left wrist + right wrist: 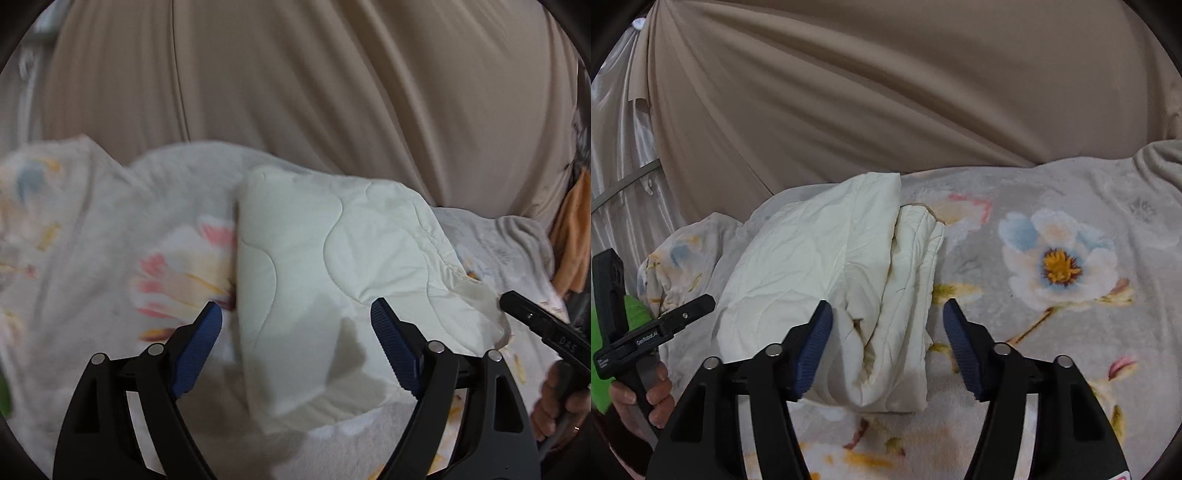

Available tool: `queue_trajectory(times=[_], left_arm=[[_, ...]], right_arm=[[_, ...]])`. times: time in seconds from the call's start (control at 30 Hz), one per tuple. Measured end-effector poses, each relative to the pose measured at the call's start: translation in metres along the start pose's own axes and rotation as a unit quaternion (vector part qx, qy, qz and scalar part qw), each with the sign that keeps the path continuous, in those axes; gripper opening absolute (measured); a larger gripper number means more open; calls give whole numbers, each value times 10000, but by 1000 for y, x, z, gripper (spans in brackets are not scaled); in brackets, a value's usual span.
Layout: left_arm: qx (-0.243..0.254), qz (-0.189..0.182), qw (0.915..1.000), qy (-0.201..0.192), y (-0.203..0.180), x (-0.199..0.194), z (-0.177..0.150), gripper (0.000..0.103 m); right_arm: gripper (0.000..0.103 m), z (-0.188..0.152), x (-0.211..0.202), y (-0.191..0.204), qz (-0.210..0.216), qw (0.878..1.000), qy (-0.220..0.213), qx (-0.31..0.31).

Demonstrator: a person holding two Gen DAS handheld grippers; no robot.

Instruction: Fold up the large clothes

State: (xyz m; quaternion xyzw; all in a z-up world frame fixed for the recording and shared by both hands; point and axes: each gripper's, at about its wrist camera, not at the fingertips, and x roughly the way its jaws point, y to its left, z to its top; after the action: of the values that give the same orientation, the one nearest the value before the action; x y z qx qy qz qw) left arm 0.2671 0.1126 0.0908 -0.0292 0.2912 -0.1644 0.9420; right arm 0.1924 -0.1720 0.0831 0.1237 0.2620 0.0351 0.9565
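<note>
A cream quilted cloth (332,280) lies folded into a thick bundle on a flowered blanket (92,236). My left gripper (296,325) is open and empty, just above the bundle's near part. In the right wrist view the bundle (827,280) shows its stacked folded edges on its right side. My right gripper (887,326) is open and empty, with its jaws spread over the bundle's near right edge. The right gripper also shows at the right edge of the left wrist view (517,306). The left gripper shows at the left of the right wrist view (683,314).
The flowered blanket (1052,266) covers the whole surface. A beige curtain (886,92) hangs close behind it. An orange cloth (574,240) hangs at the far right. Something green (613,332) lies at the left edge. Grey fabric (1160,158) is bunched at the back right.
</note>
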Motion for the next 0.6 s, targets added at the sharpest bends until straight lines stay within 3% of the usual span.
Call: queue_trajectory(times=[0.03, 0.07, 0.17, 0.3, 0.47, 0.6], left_arm=[[95, 97, 9999, -10, -8, -8, 2, 81], [116, 157, 9998, 21, -15, -11, 1, 80], [211, 396, 9988, 209, -28, -9, -3, 80], [370, 973, 9936, 447, -33, 11, -18, 78], [98, 926, 9932, 700, -21, 31, -34, 78], [234, 1020, 9920, 701, -25, 34, -39, 81]], right_arm=[[18, 1, 0, 7, -76, 9999, 72, -116], [8, 0, 1, 15, -129, 9996, 136, -223], [8, -8, 10, 35, -538, 9966, 180, -602], [8, -18, 32, 32, -882, 9924, 599, -608], [8, -26, 47, 26, -999, 9893, 893, -571], [9, -34, 59, 28, -1179, 9852, 1003, -740]])
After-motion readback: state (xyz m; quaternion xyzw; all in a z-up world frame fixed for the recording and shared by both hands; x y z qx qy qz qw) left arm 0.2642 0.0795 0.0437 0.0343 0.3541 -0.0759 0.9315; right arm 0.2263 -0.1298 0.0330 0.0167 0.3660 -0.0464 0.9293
